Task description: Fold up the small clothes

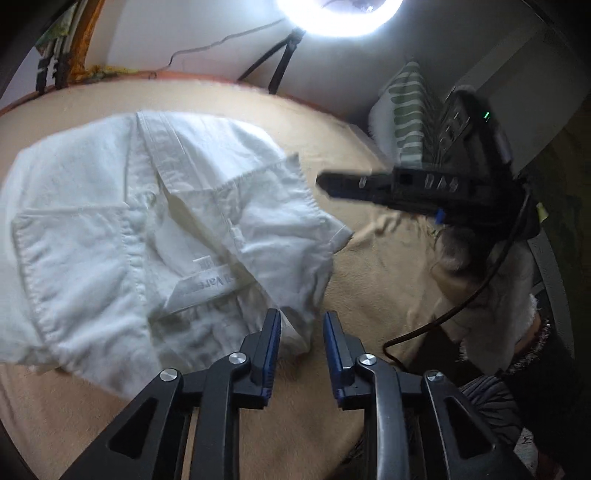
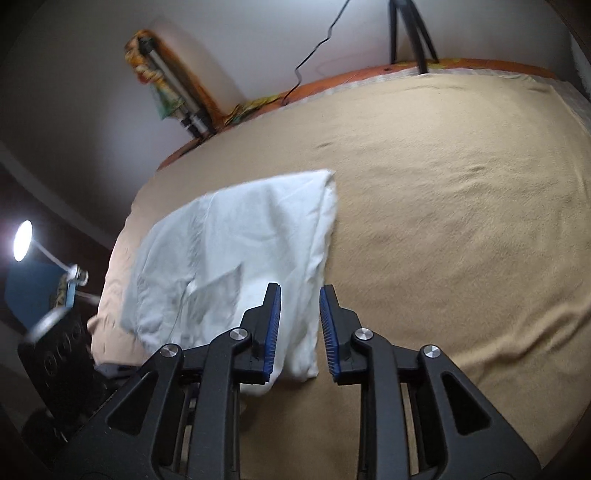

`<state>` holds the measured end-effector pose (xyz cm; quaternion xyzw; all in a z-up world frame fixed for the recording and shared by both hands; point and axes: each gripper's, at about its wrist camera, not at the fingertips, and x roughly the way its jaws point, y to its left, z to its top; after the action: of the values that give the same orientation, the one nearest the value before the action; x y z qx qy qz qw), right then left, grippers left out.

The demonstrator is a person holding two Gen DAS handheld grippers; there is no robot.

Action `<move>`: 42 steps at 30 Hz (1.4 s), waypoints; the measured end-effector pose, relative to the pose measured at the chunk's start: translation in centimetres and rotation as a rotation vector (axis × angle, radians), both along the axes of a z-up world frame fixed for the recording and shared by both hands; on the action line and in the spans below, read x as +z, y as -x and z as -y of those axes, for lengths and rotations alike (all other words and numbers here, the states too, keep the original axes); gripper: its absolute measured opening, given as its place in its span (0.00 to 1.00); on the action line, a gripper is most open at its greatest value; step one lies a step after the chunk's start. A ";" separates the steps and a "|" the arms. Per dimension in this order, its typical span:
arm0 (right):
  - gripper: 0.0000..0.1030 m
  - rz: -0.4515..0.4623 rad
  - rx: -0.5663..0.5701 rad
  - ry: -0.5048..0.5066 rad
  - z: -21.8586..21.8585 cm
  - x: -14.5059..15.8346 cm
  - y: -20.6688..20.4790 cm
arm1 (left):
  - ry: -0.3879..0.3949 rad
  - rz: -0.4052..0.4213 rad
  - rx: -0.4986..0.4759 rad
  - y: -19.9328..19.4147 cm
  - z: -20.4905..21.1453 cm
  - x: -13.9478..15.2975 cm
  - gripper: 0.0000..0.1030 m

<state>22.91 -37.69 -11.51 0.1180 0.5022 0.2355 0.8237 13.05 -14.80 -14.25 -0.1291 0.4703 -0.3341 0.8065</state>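
A white garment (image 1: 147,229) lies on the tan bed (image 1: 369,280). Left claw (image 1: 301,321) and right claw (image 2: 300,295) hover spread over its edge, pinching nothing.

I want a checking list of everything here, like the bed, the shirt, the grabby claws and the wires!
Surface: tan blanket, lightly wrinkled, over a bed with an orange edge.
Job's things: white garment, partly folded and rumpled, label facing up, lying flat on the blanket.
Clutter: green-striped pillow at the bed's edge.
Grippers: left gripper open, nothing between its fingers, just past the garment's near edge; right gripper open above the garment's edge, not pinching it.
Cables: black cable trailing from the right gripper across the blanket; thin wire on the wall.
Surroundings: ring light on a tripod; desk lamp.
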 end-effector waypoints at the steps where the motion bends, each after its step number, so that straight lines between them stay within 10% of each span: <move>1: 0.23 -0.031 0.007 -0.024 -0.1 -0.5 0.3 | -0.002 0.022 0.005 0.5 -0.7 0.6 0.32; 8: 0.23 -0.163 0.006 -0.198 1.3 -3.1 1.0 | -0.010 0.112 0.316 2.6 -11.0 2.5 0.47; 13: 0.13 -0.190 -0.004 -0.239 1.7 -4.0 0.8 | 0.126 -0.111 0.456 0.0 -16.3 -2.3 0.46; 14: 0.09 -0.186 -0.005 -0.235 1.6 -4.0 0.7 | 0.182 -0.171 0.439 -0.6 -16.4 -3.5 0.43; 16: 0.07 -0.174 -0.005 -0.221 1.4 -3.8 0.7 | 0.226 -0.213 0.409 -1.4 -15.9 -4.7 0.04; 17: 0.06 -0.166 -0.004 -0.218 1.3 -3.6 0.7 | 0.204 -0.204 0.394 -1.6 -15.3 -4.6 0.03; 23: 0.02 0.061 0.027 0.049 0.6 -0.4 1.7 | 0.149 -0.142 0.390 -1.8 -15.1 -3.2 0.00; 28: 0.02 0.056 0.077 0.203 -1.0 -3.2 1.1 | 0.074 -0.162 0.385 -1.2 -14.6 -4.8 0.01; 37: 0.05 0.051 0.013 0.039 2.6 -1.1 0.4 | 0.065 -0.060 0.460 -0.8 -17.1 -1.1 0.35; 42: 0.44 0.052 -0.025 -0.118 4.0 -1.3 -1.3 | 0.170 -0.099 0.523 -2.5 -19.0 -1.3 0.60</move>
<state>24.16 -41.67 -12.85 0.1665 0.4644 0.2574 0.8309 15.57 4.21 -15.58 -0.3294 0.4302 -0.1463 0.8277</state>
